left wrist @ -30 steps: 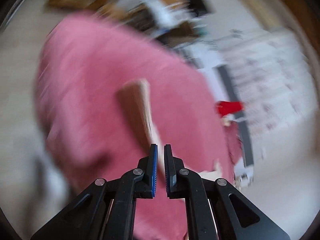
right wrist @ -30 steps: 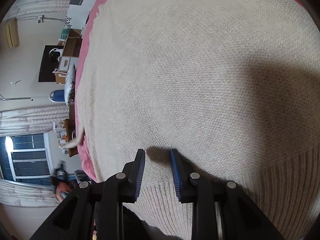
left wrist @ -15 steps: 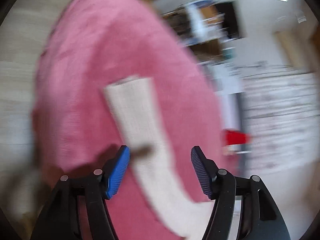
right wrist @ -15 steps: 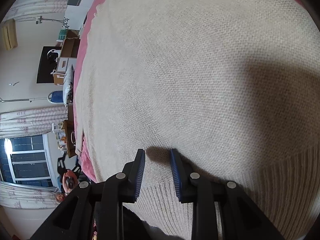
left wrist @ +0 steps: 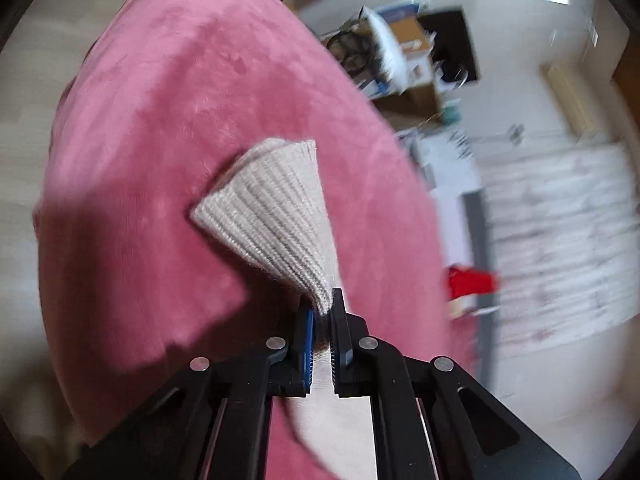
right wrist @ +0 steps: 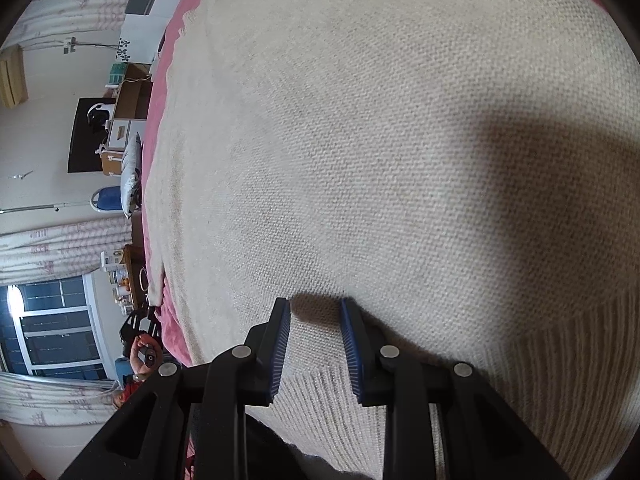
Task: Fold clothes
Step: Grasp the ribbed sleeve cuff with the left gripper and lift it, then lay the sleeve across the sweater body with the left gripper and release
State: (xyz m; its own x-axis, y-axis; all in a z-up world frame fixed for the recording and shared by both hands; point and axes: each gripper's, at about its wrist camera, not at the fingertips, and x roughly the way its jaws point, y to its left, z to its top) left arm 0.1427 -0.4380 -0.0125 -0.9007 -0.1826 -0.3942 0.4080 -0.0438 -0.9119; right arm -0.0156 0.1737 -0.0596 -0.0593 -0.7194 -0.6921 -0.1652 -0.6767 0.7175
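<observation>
Your left gripper (left wrist: 322, 312) has snapped closed on the beige ribbed knit sleeve cuff (left wrist: 276, 208) above the pink plush blanket (left wrist: 160, 120); right gripper (right wrist: 316, 320) hovers parted over the sweater's body (right wrist: 380, 140). Next, carry that sleeve across.

Left tool (left wrist: 323, 312): two matte black angular fingers, each carried on paired black linkage bars with round silver screw heads at the pivots, the inner faces lined with ridged blue pads (left wrist: 308, 344). Right tool (right wrist: 315, 316): the same black build, with four silver screw heads across the linkage, triangular cut-outs in the outer bars, and finely ribbed blue pads (right wrist: 280, 344) on the inner faces of both fingers.
</observation>
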